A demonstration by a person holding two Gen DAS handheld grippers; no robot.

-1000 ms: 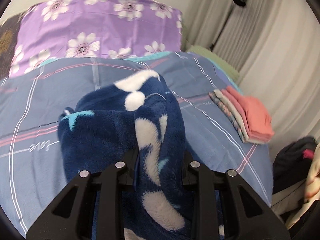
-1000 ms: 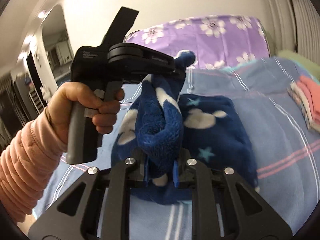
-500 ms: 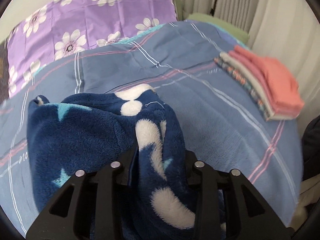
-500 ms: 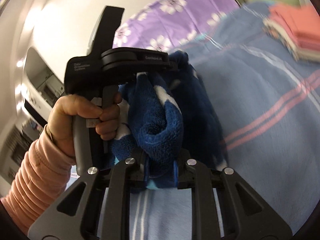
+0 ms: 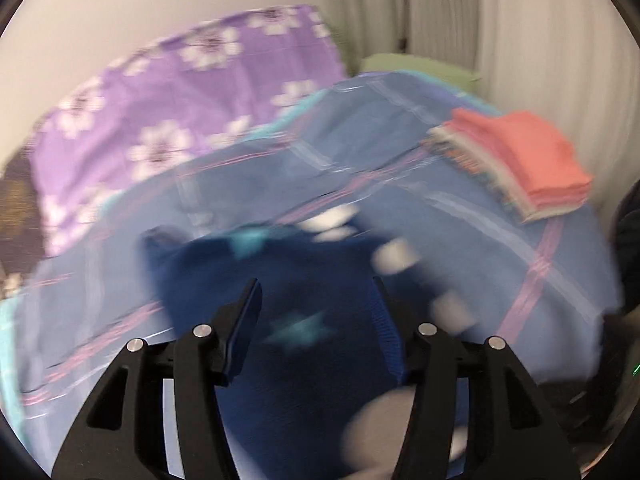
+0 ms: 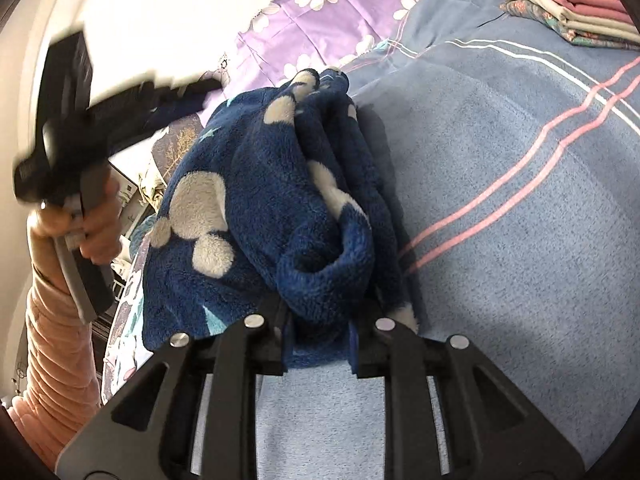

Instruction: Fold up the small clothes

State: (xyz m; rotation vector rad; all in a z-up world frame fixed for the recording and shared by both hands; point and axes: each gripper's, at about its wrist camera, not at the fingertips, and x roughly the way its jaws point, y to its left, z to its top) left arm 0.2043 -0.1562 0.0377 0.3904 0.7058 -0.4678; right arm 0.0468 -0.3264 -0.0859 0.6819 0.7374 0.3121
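A dark blue fleece garment point(image 6: 256, 200) with white patches and teal stars lies bunched on the blue bedspread point(image 6: 500, 200). My right gripper point(image 6: 320, 320) is shut on a rolled fold of it at the near edge. My left gripper point(image 5: 316, 292) is open and empty, held just above the garment point(image 5: 300, 328); that view is blurred by motion. In the right wrist view the left gripper point(image 6: 100, 120) shows lifted off to the left of the garment, in the person's hand.
A stack of folded clothes with a coral piece on top point(image 5: 528, 160) sits on the bed's right side; it also shows in the right wrist view point(image 6: 568, 4). A purple flowered pillow point(image 5: 180, 120) lies at the head. Curtains hang behind. Dark clothes point(image 5: 624, 248) lie at the right edge.
My left gripper has let go of the fleece garment, opened and drawn back. The garment has dropped onto the bed. My right gripper still holds its fold.
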